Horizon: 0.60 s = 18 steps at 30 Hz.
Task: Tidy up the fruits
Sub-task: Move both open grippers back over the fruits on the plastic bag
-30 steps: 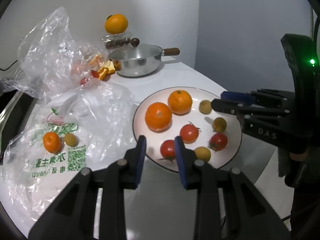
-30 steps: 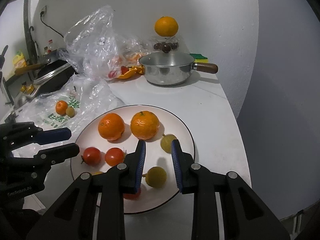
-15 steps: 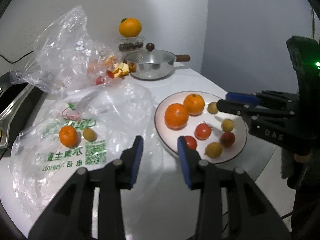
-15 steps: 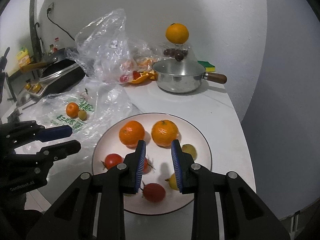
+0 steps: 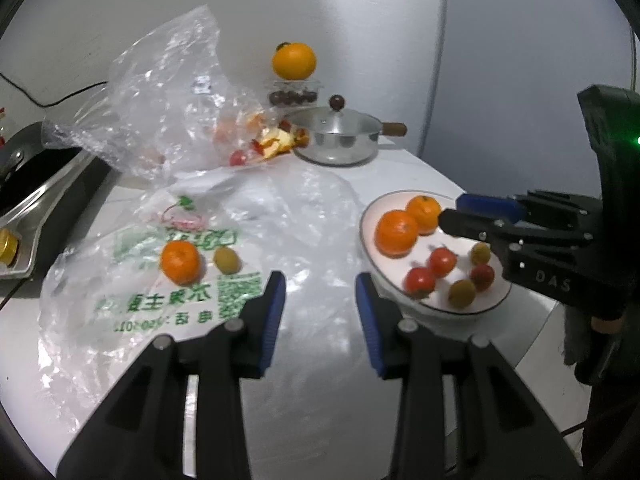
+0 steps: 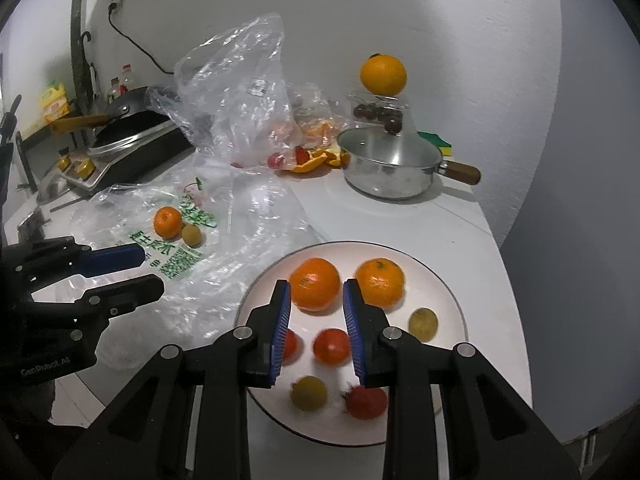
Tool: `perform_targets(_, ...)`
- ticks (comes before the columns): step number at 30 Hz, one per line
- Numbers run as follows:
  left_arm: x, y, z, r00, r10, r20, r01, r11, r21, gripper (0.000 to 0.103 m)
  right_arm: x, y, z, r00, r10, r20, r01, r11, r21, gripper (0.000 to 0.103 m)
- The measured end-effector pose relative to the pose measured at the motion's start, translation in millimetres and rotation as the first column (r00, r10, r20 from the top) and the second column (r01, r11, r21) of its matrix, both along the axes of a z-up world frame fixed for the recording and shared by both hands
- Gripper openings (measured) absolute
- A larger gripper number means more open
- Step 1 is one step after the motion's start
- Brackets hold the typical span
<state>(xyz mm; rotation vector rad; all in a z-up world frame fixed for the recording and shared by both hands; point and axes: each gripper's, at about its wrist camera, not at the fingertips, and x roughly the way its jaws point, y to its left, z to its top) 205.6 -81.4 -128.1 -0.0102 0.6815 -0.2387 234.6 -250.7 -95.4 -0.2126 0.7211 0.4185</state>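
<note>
Left gripper (image 5: 320, 292): blue-padded fingers stand apart with a clear gap, nothing between them; it hovers over the crinkled clear plastic bag (image 5: 168, 280) spread flat on the white counter (image 5: 320, 380).

Right gripper (image 6: 316, 308): fingers drawn in close, a narrow gap remaining, nothing pinched; it hangs over the near half of the white plate (image 6: 448, 292).

On the plate, right wrist view, nearest first: a red tomato (image 6: 366, 402) and a yellow-green small fruit (image 6: 308, 392) (kind not identifiable), then two more tomatoes, one (image 6: 330, 345) showing between the fingers and one (image 6: 289, 345) partly hidden behind the left pad, and another yellow-green fruit (image 6: 423, 323) toward the right rim. Far half of the plate: two mandarins side by side, (image 6: 314, 289) and (image 6: 379, 282), near but not clearly touching.

Not on the plate: a mandarin (image 5: 180, 261) and a small yellow-green fruit (image 5: 226, 260) lie beside each other at the printed green lettering of the flat bag, ahead of and to the left of the left gripper.

Farther back: a second, puffed-up clear bag (image 6: 236, 92) with reddish fruit and orange peel (image 6: 316, 162) at its mouth. Right of it, a lidded steel saucepan (image 6: 390, 168) with a wooden handle. Behind that, against the wall, an orange (image 6: 383, 74) sits atop a clear box of dark round fruit (image 6: 378, 112). A stove with a black pan (image 6: 132, 128) stands far left.
</note>
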Motion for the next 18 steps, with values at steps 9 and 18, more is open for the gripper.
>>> perform_targets(9,-1,37,-7,0.999,0.049,-0.009,-0.049,0.998,-0.028,0.038,2,41,-1,0.999,0.049,-0.009,-0.05,0.998,-0.034,0.029)
perform_targets(18,-3,67,-12,0.995,0.096,-0.003,-0.096,0.995,-0.033,0.039,4,75,-2,0.996,0.088,-0.017,-0.088,0.994,-0.061,0.029)
